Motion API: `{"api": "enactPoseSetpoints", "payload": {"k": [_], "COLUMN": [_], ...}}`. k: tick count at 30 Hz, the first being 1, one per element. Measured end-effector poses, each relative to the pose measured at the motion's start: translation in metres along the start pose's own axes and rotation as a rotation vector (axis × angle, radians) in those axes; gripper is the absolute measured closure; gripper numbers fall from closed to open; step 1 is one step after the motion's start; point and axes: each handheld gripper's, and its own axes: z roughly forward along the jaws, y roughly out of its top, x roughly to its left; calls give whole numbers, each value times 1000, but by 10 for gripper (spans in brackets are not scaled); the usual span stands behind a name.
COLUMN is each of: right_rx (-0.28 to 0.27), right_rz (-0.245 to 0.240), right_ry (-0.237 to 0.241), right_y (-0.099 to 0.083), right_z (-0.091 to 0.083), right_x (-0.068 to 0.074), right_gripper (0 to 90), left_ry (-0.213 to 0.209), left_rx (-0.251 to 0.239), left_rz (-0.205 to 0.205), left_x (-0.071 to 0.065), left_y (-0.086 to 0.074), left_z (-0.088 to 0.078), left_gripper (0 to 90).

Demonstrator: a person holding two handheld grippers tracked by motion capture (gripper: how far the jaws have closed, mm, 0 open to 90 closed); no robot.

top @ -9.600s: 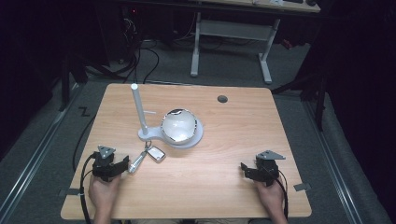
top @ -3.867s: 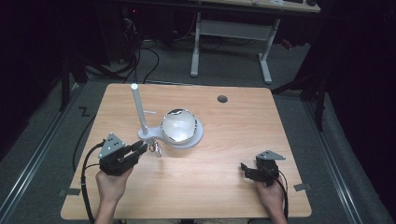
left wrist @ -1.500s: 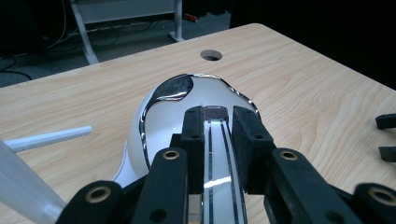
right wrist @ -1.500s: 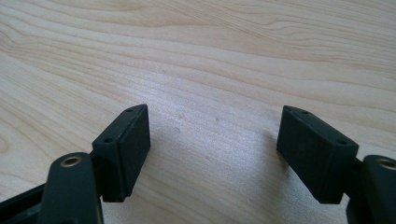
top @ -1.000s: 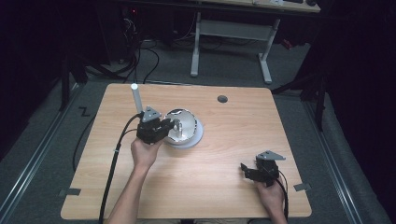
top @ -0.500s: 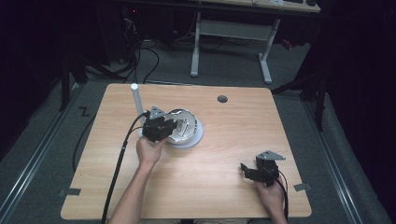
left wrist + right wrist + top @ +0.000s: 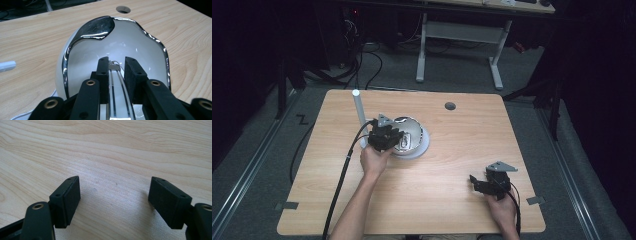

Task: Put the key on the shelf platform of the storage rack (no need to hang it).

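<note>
Gripped a thin silvery band (image 7: 115,80) between the nearly closed jaws of the left gripper (image 7: 116,63), pads pressed against its sides and its small clasp end poking just past the tips. Reached with it into the hollow of the white chrome-rimmed shell (image 7: 140,50), which stood on the wooden table (image 7: 462,130) just beside an upright white post (image 7: 358,112). Kept the right gripper (image 7: 115,185) low over bare wood near the table's front right corner, jaws spread wide with nothing between them.

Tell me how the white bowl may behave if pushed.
The bowl looks stiff and glossy, so it is probably slippery to grip. Its round shell sits on a flat base, so a push would likely slide it rather than roll it.
</note>
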Motion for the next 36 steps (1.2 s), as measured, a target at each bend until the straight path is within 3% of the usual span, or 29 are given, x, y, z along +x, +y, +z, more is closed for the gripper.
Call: {"api": "enactPoseSetpoints", "payload": {"k": [5,12,13,16,17,18,19,22,28,32,36], "right_rx": [0,0,0,0,1,1,1,0,1,1,1], "right_rz": [-1,-2,-2,-2,0,0,0,-2,0,0,0], "right_ry": [1,1,1,1,1,2,2,2,2,1,1], "right_y": [0,0,0,0,0,0,0,0,0,0,0], "right_z": [0,0,0,0,0,0,0,0,0,0,0], "right_x": [0,0,0,0,0,0,0,0,0,0,0], "right_gripper": [261,261,261,261,261,261,261,261,261,261,261], "left_ry": [6,8,-5,-4,-51,-46,-3,-1,-12,-15,-17], "left_rx": [3,-19,-17,-15,-54,-55,-14,-13,-11,-7,-12], "left_rz": [-9,3,19,-7,-24,-26,-12,-42,-35,-63,-53], "left_x": [0,1,2,3,2,5,8,8,12,12,16], "left_y": [0,0,0,5,6,9,12,14,20,23,26], "left_z": [1,-4,-6,-11,-9,-12,-18,-21,-31,-37,-41], "left_gripper": [736,610,588,525,513,505,498,493,467,457,451]}}
